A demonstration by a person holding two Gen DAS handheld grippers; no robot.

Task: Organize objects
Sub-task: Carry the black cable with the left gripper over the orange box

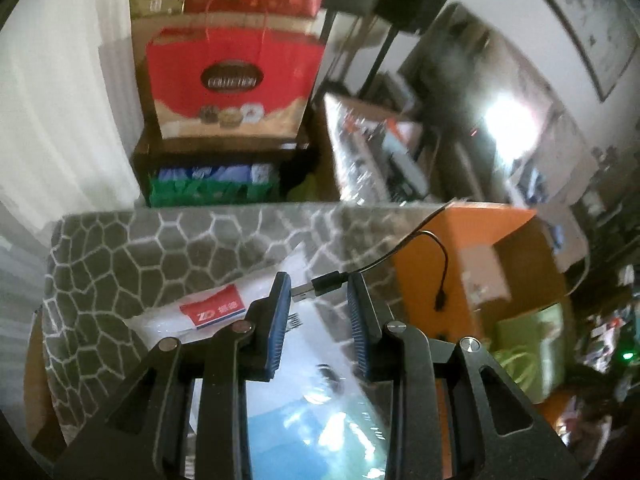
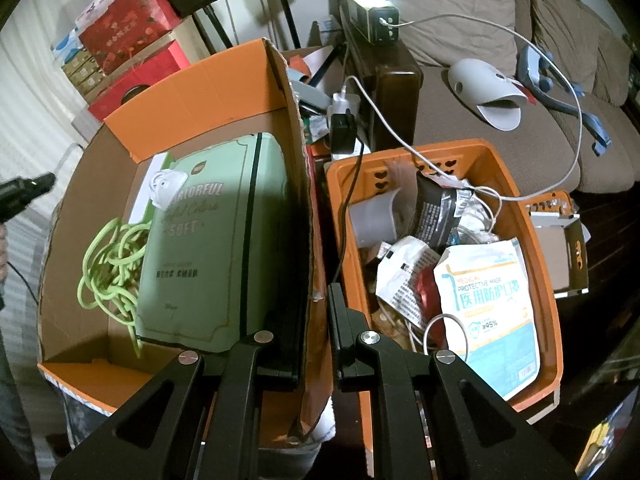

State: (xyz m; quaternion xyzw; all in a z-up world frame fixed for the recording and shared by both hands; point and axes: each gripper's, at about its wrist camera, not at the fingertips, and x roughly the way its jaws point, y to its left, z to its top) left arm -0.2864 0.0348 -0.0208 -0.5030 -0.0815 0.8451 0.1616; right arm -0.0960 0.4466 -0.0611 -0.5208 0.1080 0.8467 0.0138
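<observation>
Left wrist view: a thin black USB cable (image 1: 326, 283) is pinched by the left gripper (image 1: 319, 300) beside the orange cardboard box (image 1: 472, 236); placement inside seems next. The box wall (image 2: 308, 216) is clamped by the right gripper (image 2: 316, 320).

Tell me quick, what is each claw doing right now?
Left claw: closed on the plug of a black USB cable, which dangles from it.
Right claw: closed on the side wall of the cardboard box.
</observation>
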